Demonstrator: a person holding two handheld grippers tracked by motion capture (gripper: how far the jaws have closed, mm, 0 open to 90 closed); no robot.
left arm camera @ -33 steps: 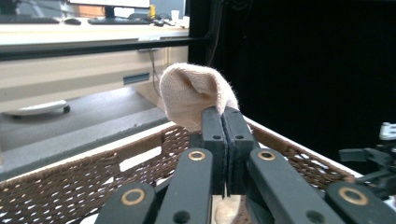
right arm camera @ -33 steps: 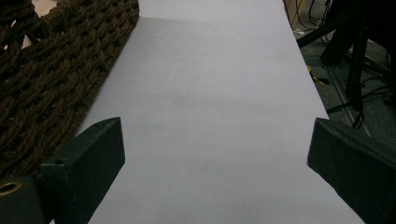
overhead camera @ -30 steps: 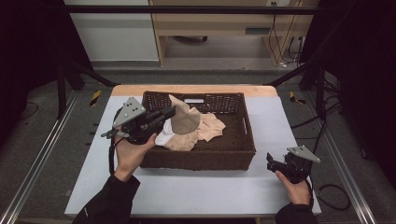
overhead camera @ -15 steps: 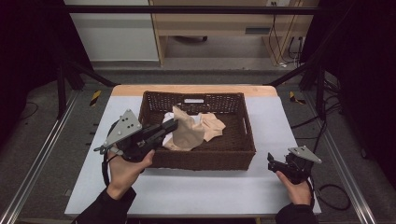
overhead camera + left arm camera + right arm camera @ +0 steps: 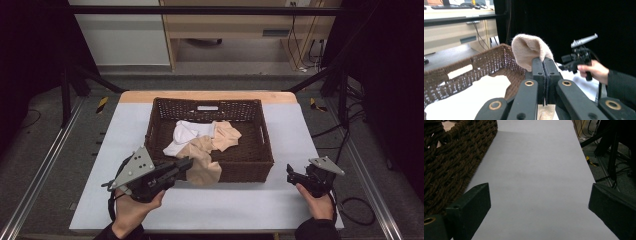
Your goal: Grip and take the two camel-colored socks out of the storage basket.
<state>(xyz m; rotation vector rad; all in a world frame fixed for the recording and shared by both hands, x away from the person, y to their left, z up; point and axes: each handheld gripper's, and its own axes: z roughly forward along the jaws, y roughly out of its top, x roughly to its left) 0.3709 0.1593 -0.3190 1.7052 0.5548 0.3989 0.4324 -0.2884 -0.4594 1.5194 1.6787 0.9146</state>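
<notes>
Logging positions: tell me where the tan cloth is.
High view: the tan cloth hangs over the basket's near rim, left of centre, clamped in the left gripper.

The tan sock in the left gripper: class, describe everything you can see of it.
The tan sock looks like soft, fuzzy knit. The left gripper, shut, pinches it, and it hangs draped over the basket's front wall, its rounded lower end outside. In the left gripper view a rounded fold stands above the jaws. Inside, it lies beside another tan piece.
</notes>
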